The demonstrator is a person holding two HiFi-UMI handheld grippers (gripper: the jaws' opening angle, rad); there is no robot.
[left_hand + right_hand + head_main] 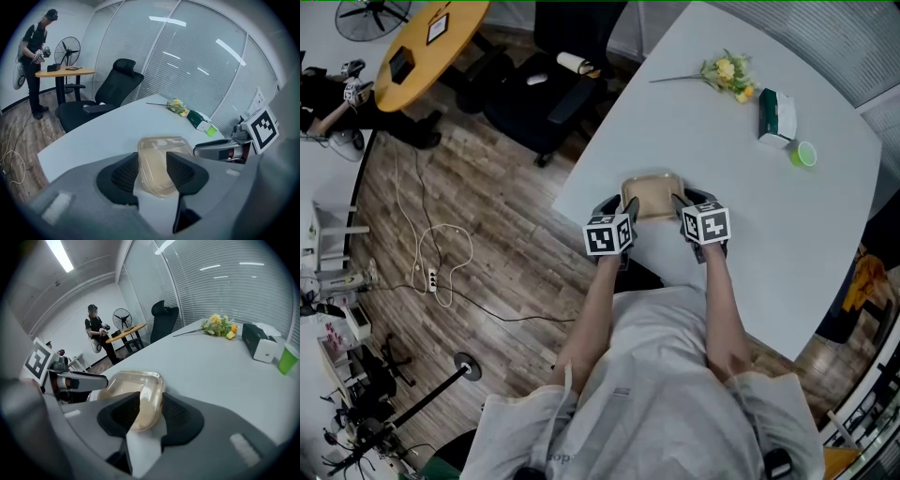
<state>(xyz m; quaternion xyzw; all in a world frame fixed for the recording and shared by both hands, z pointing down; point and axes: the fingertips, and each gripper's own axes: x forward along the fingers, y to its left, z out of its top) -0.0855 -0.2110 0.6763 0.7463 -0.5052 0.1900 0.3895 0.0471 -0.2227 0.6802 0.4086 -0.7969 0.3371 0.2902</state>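
Now, both grippers are down at the near edge of the white table [769,244], one on each side of the clear plastic box [652,192] with its beige inside. The left gripper [152,161] has its jaws partly apart, and the box's left end sits in the gap between the dark ribbed pads [124,176]. Nothing is clamped: the gap is far wider than the thin rim. It is the same on the other side. The right gripper [151,401] is also part open, astride the box's right end, with the rim between its pads and not pinched.

The box lies flat on the table, close to the person's body. The flowers [727,73], the green carton [776,114] and the little green cup [803,155] are well away at the far side.

To my eye this is the lining-up step, with both tools bracketing the box and no grip made. A grip from here calls for both pairs of jaws to close evenly on the rim. The plastic looks thin and springy, so a light, level squeeze on both sides suits it. Uneven pressure could tip or buckle it.
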